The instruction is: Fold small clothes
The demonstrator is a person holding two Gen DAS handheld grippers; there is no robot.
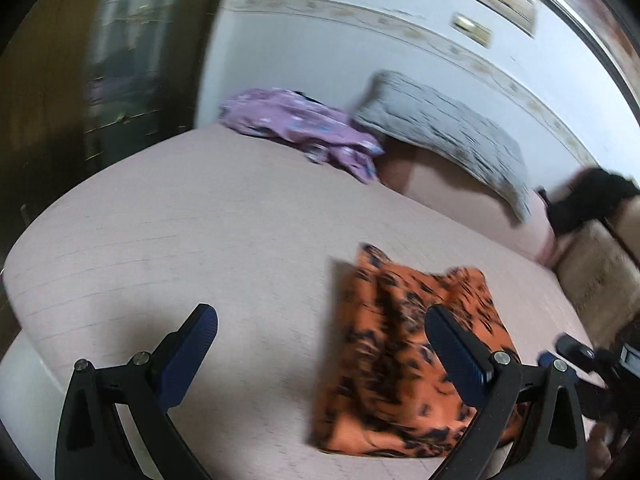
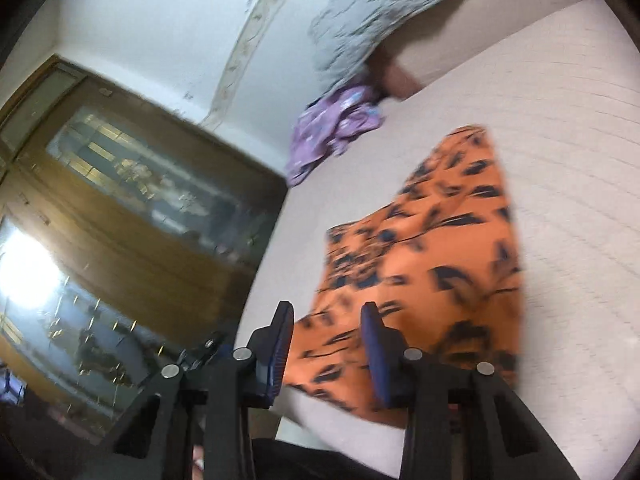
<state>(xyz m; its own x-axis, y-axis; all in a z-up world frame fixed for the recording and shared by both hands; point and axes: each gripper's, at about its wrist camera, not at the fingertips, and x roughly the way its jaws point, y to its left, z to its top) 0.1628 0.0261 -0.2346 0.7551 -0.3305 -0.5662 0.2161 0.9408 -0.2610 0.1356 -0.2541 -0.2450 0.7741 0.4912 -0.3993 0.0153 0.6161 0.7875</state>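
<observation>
An orange garment with dark leaf-like marks (image 1: 404, 364) is lying folded on a pale pink bed (image 1: 168, 248), near the bed's front edge. In the left wrist view, the left gripper (image 1: 320, 344) is hovering above the bed with its jaws spread wide and nothing between them; its right finger is showing in front of the garment, but whether it touches the cloth cannot be told. In the right wrist view, the right gripper (image 2: 328, 344) is sitting over the near edge of the same orange garment (image 2: 424, 264), its jaws partly apart and not pressing on the cloth, so the fabric is lying released. Further back on the bed, a crumpled purple garment (image 1: 304, 132) is lying just beside a grey pillow (image 1: 444, 136) that is leaning against a white wall (image 1: 320, 52). A wooden cabinet with glass doors (image 2: 132, 216) is standing beside the bed. Both views are blurred.
</observation>
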